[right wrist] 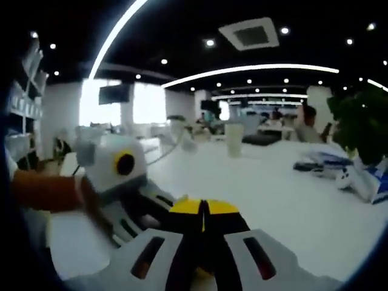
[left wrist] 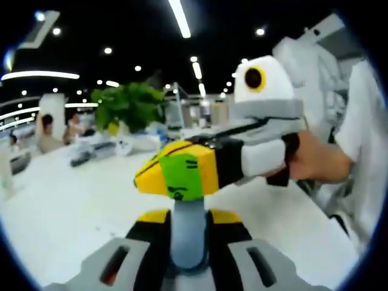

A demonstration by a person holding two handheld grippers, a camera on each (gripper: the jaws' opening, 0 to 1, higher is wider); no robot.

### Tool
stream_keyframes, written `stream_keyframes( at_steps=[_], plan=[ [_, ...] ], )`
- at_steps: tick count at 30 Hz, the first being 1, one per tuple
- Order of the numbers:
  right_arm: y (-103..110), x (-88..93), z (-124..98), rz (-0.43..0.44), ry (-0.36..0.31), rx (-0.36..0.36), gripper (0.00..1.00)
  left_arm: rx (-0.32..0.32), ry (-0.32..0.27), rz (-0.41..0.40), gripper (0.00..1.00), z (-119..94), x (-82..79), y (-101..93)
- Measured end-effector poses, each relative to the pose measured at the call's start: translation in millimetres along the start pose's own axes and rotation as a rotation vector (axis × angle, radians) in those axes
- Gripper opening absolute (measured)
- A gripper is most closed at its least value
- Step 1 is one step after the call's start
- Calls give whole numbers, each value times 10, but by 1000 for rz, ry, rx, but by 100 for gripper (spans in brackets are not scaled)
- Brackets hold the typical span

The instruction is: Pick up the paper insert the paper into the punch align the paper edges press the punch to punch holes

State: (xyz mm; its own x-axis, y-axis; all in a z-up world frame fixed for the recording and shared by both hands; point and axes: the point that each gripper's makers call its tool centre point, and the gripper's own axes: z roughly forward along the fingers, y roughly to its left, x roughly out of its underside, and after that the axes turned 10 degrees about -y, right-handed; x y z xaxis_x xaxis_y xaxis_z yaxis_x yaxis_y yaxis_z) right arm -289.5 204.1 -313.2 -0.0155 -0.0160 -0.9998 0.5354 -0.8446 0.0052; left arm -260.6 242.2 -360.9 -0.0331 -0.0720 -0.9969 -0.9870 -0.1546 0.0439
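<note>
In the left gripper view my left gripper (left wrist: 189,216) rises from the bottom with its yellow-tipped jaws apart and a blue-grey piece showing in the gap. Just above it, my right gripper (left wrist: 179,173) comes in from the right, held by a hand (left wrist: 315,159). Its yellow tips carry a green tag and are pressed together. In the right gripper view my right gripper (right wrist: 203,209) is shut with nothing between the tips. The left gripper (right wrist: 151,209) reaches in from the left, close beside those tips. Both hover over a white table (left wrist: 66,206).
A leafy plant (left wrist: 127,106) stands at the table's far side, with small items (right wrist: 327,163) and a cup (right wrist: 233,139) near it. People sit at desks in the background. A person's white sleeve (left wrist: 364,133) is at the right.
</note>
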Motion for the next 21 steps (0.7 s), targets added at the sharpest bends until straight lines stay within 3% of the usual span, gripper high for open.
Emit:
stream_keyframes(
  at_steps=[3, 11, 12, 13, 21],
  plan=[
    [-25, 7, -9, 80, -1, 16, 4, 2, 1, 2, 25, -6, 0, -21],
    [-95, 79, -35, 103, -18, 72, 3, 1, 3, -4, 25, -11, 7, -39],
    [-94, 55, -36, 138, -49, 77, 2, 0, 4, -7, 25, -11, 8, -38],
    [-102, 71, -52, 145, -40, 82, 2, 1, 4, -7, 25, -12, 10, -42],
    [-144, 131, -58, 123, -45, 112, 2, 0, 8, -12, 25, -7, 25, -40]
  ],
)
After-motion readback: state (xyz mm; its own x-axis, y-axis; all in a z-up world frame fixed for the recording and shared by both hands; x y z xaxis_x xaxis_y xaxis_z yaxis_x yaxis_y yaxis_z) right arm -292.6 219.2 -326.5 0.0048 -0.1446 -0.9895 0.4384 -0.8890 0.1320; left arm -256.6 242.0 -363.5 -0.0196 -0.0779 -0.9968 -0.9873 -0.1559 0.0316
